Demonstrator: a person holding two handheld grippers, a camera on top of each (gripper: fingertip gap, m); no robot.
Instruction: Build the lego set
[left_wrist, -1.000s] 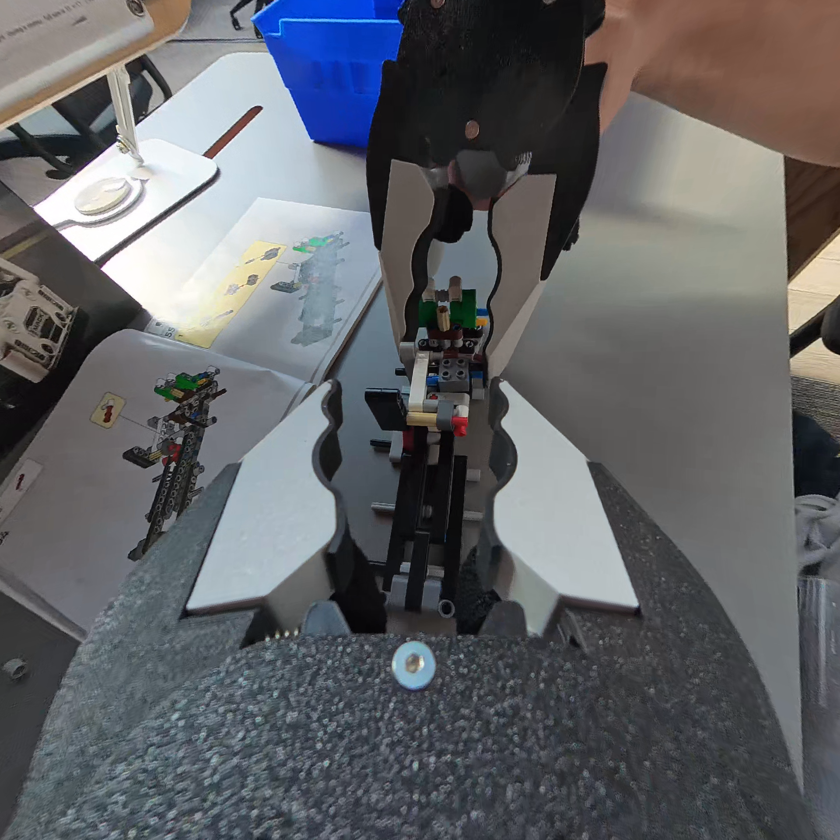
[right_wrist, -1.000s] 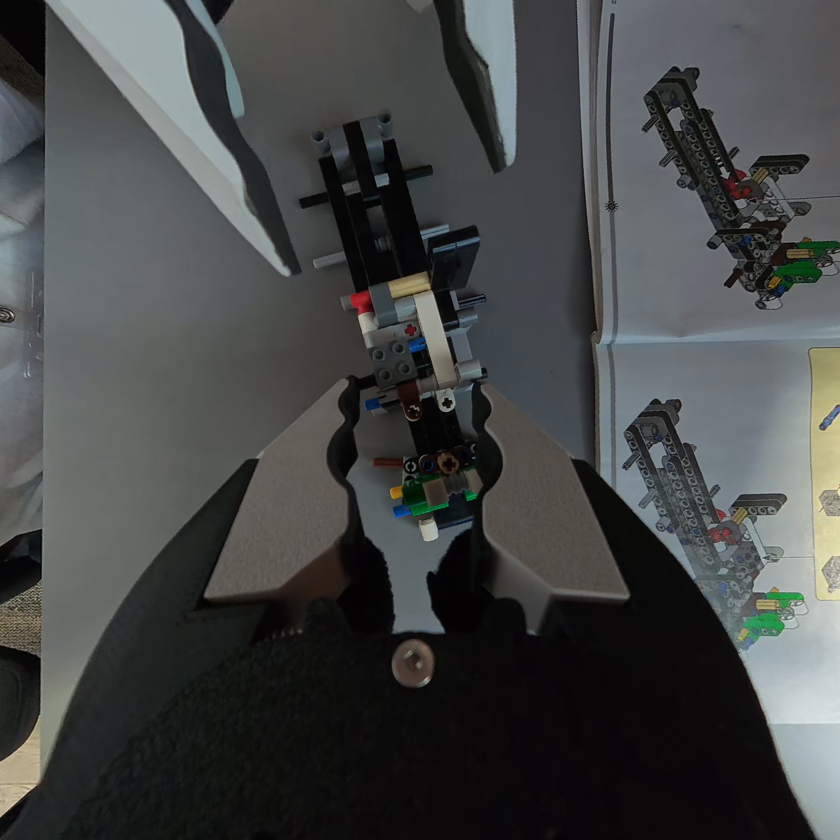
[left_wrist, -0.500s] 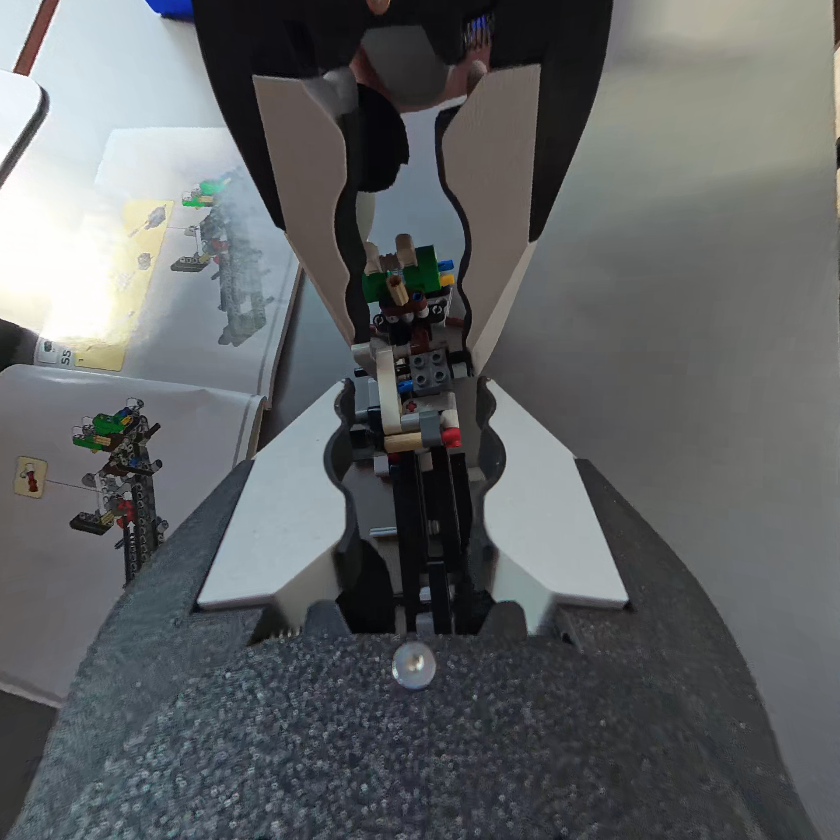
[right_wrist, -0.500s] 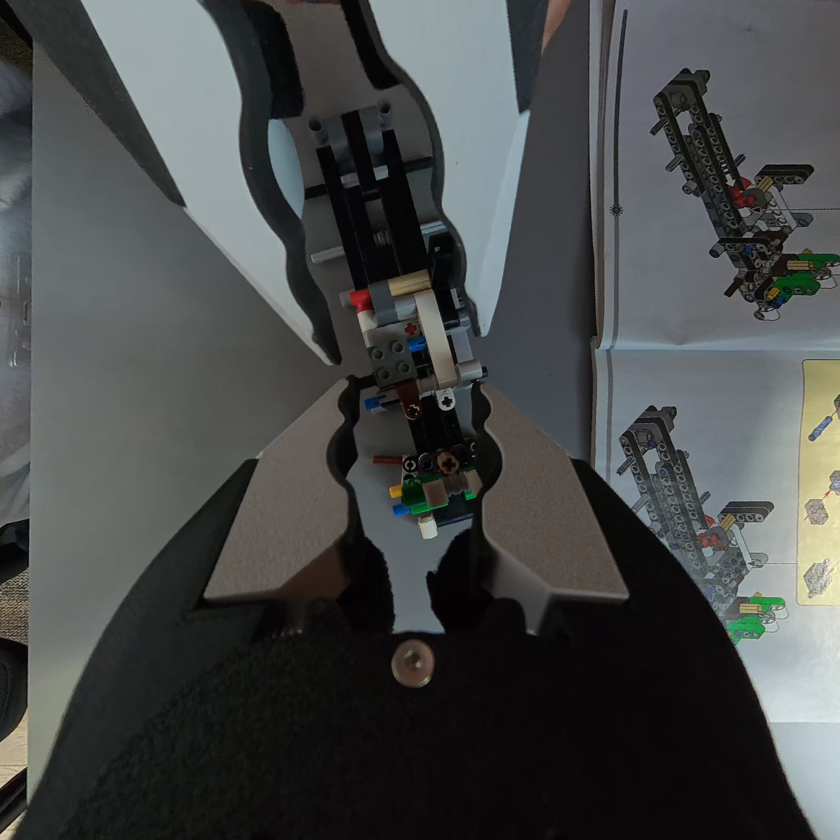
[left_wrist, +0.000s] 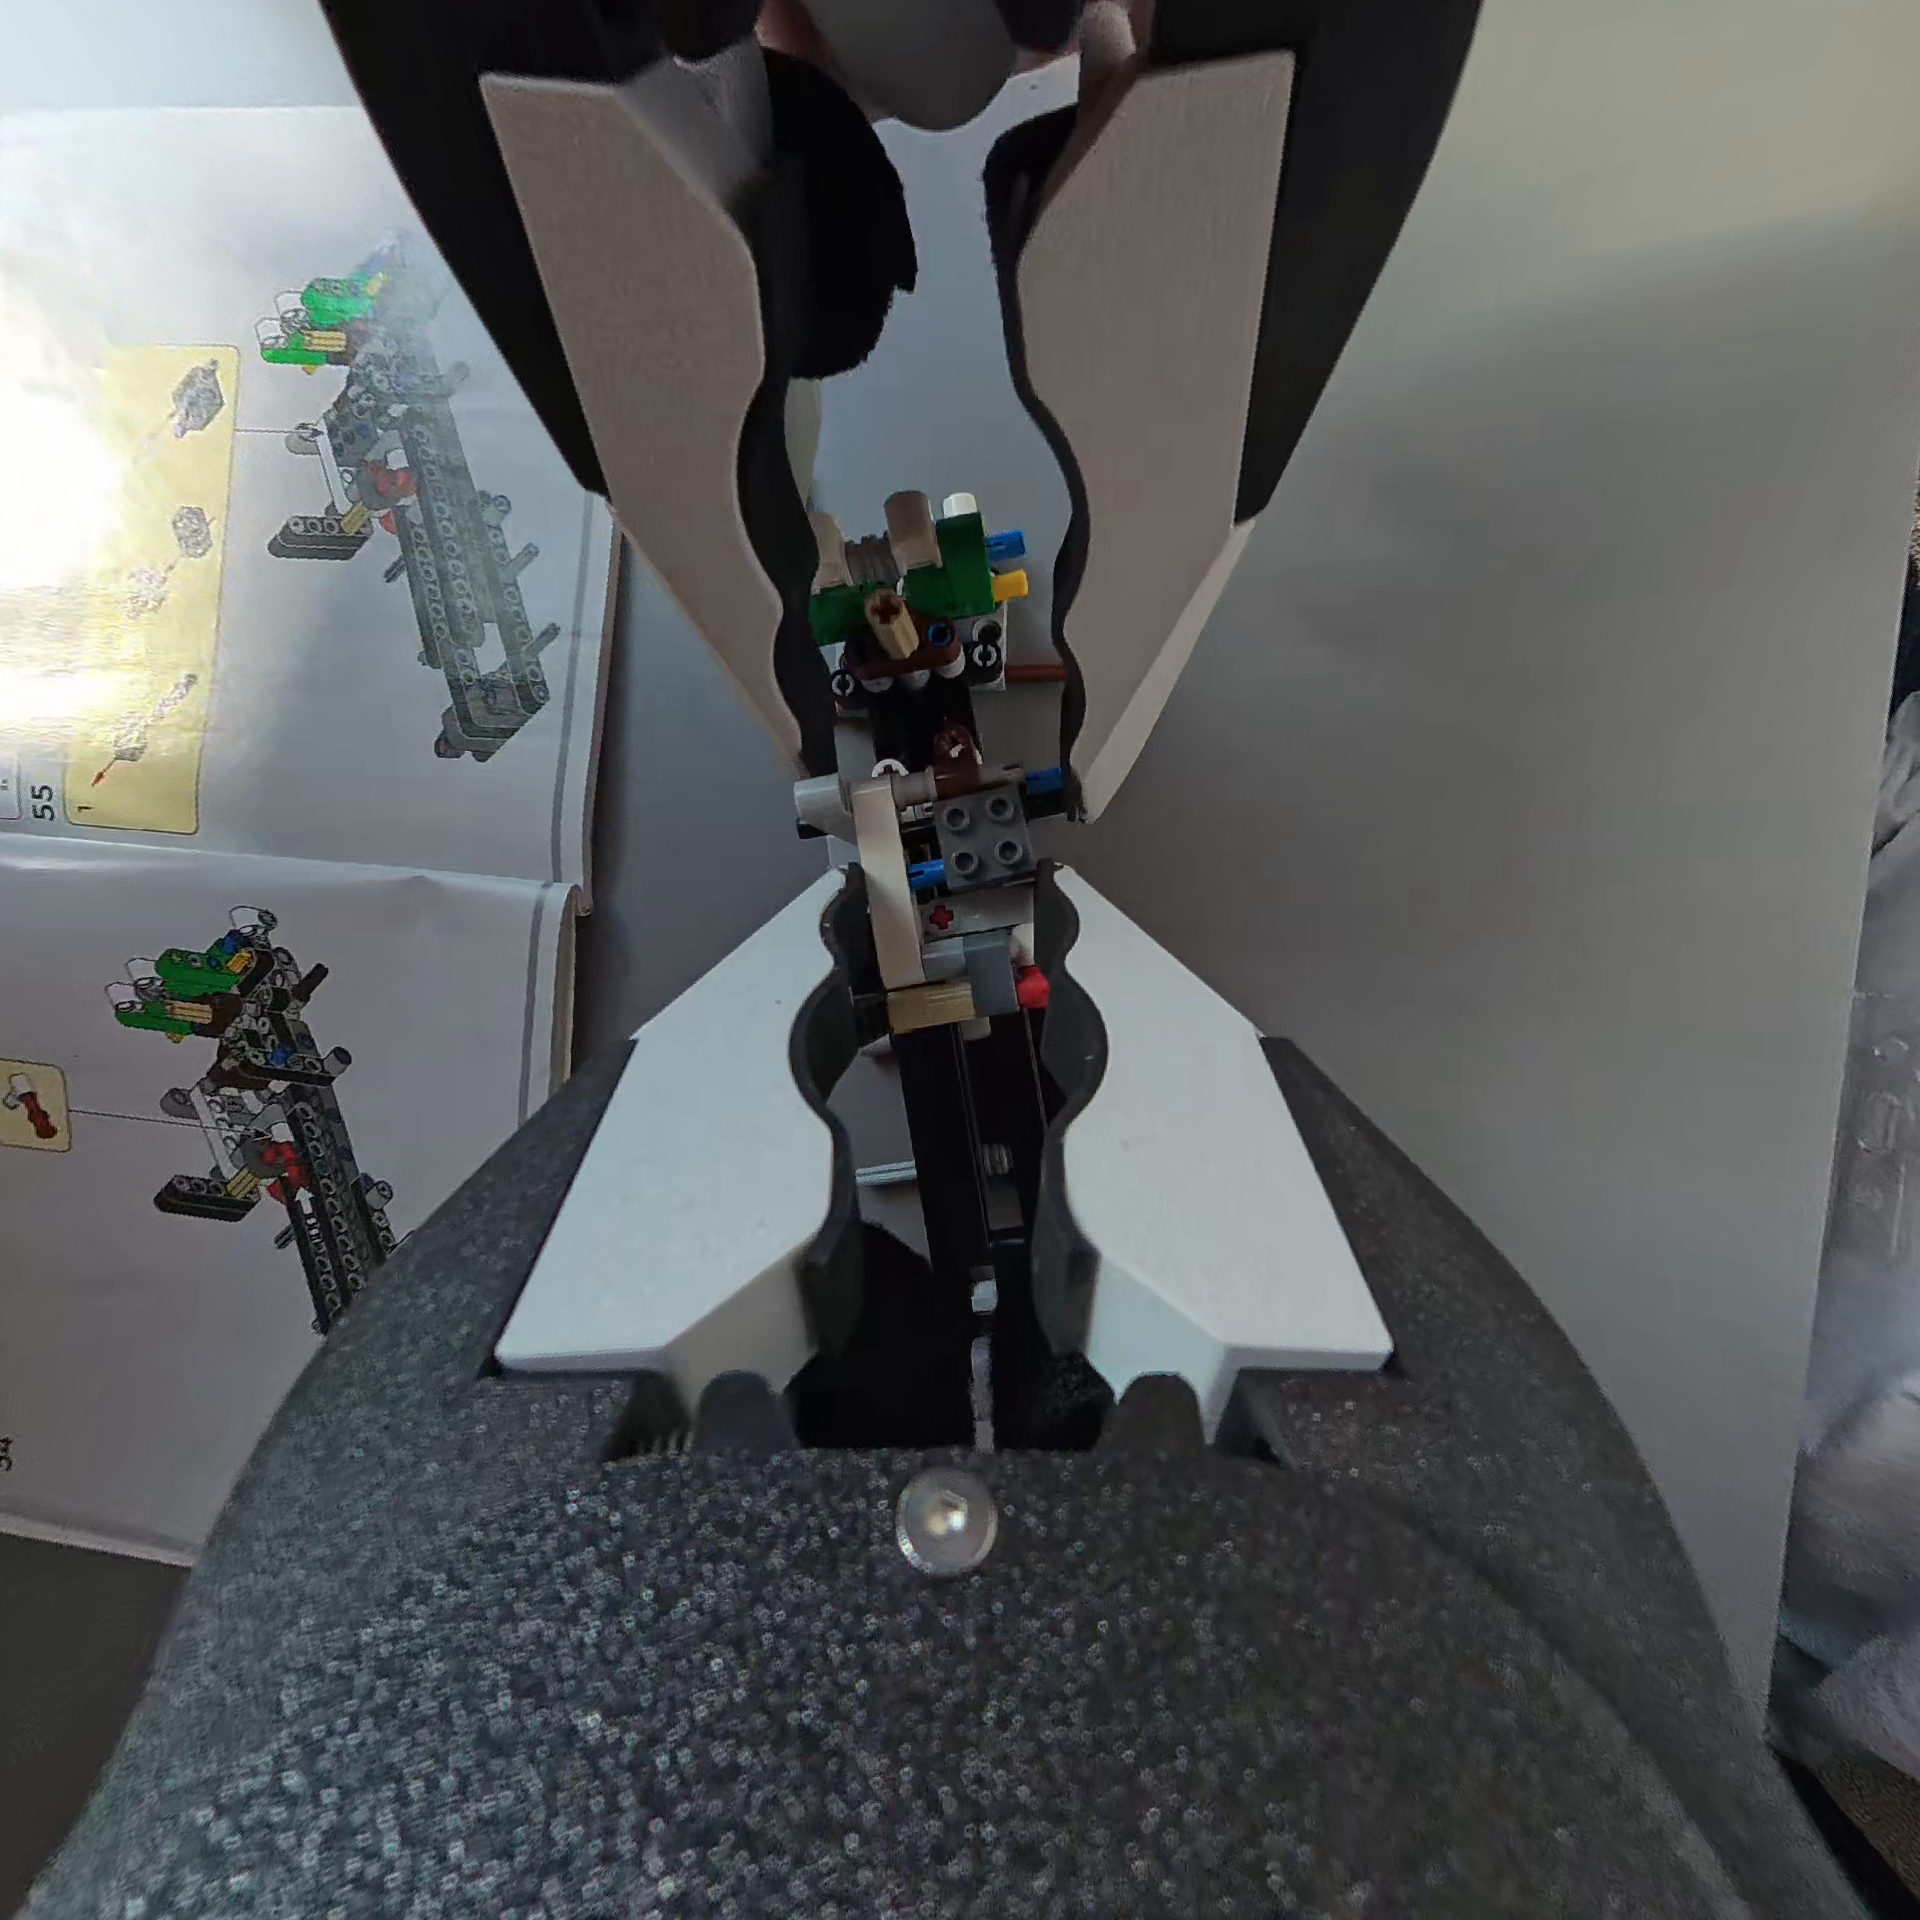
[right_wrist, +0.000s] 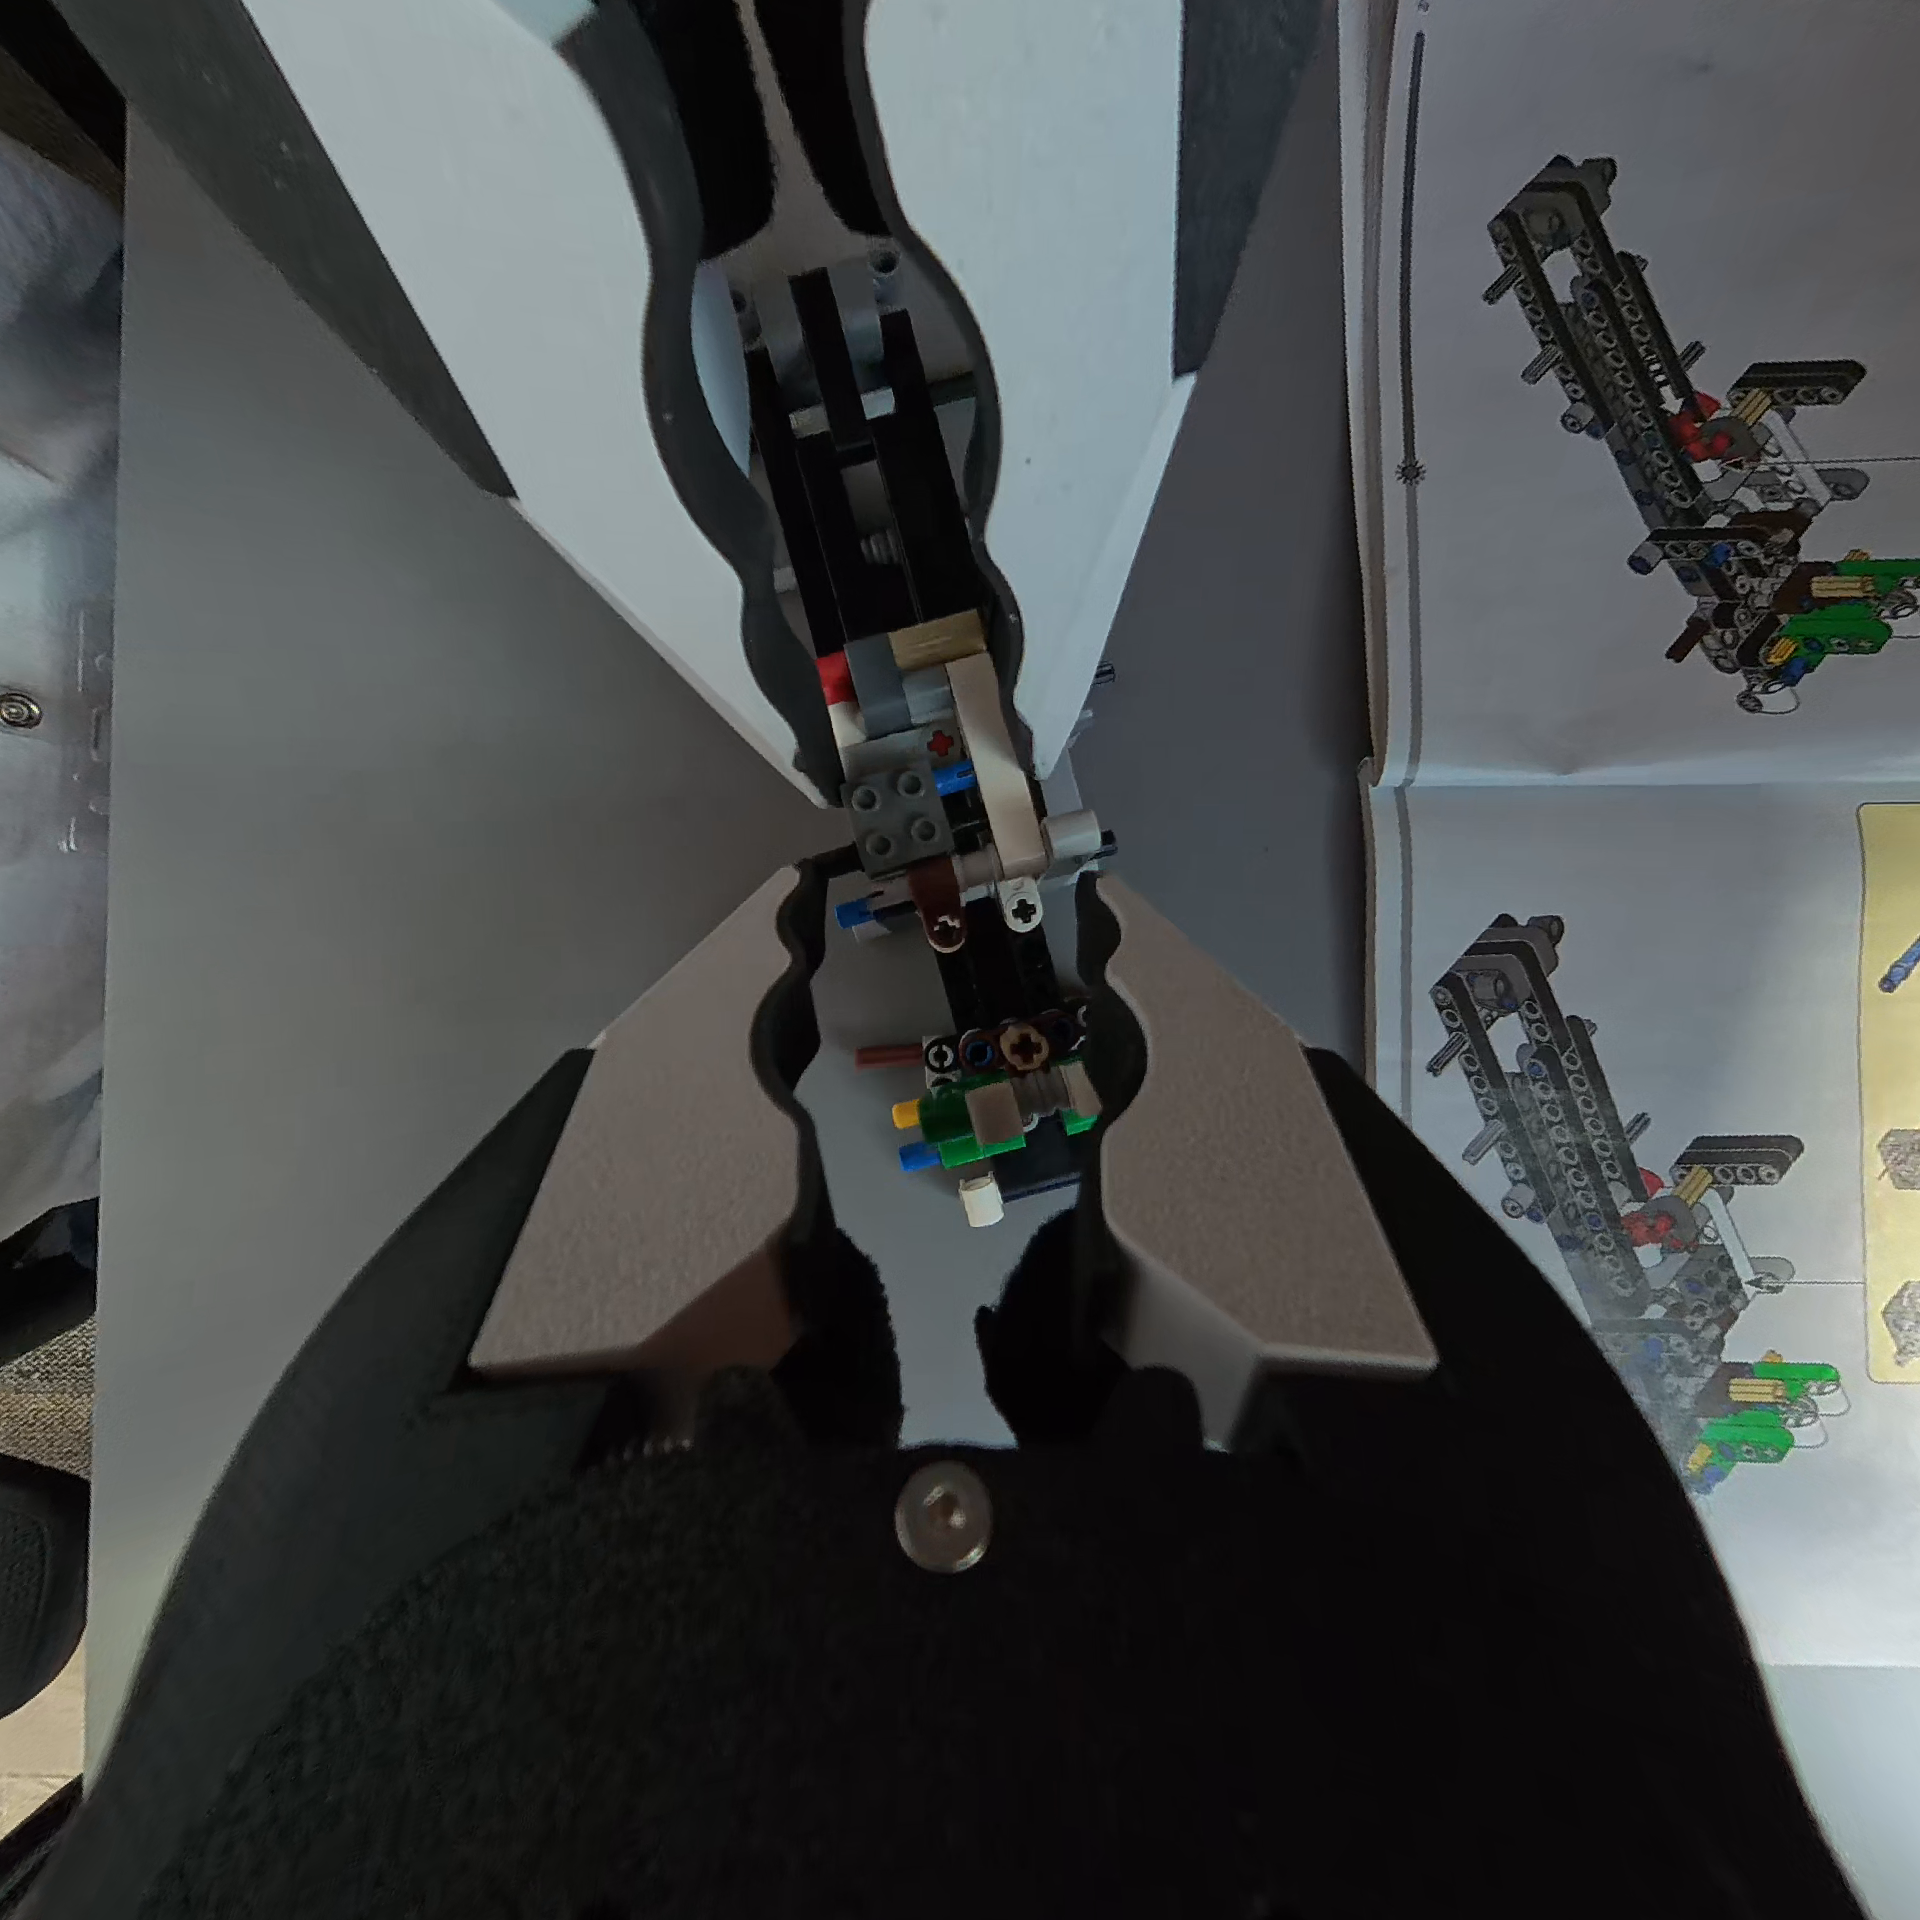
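A long brick model (left_wrist: 940, 1091) of black beams, with a green and multicoloured end (left_wrist: 914, 592), lies between both grippers over the grey table (left_wrist: 1455, 935). My left gripper (left_wrist: 945, 935) is shut on its middle, by the grey studded block (left_wrist: 982, 831) and a red pin; both pads press its sides. My right gripper (right_wrist: 940, 925) comes from the opposite side and is shut on the green end (right_wrist: 987, 1117). One pad presses the beam, the other meets a blue pin (right_wrist: 854, 914). Each gripper also shows in the other's view, the right one (left_wrist: 935, 748) and the left one (right_wrist: 920, 748).
An open instruction booklet (left_wrist: 312, 623) lies on the table to the left of the model; in the right wrist view it (right_wrist: 1662, 831) is on the right. The table's edge (right_wrist: 109, 935) runs down the left side of that view.
My left gripper moved forward along the black beams and its pads closed onto the model's middle. The right gripper kept its hold on the green end.
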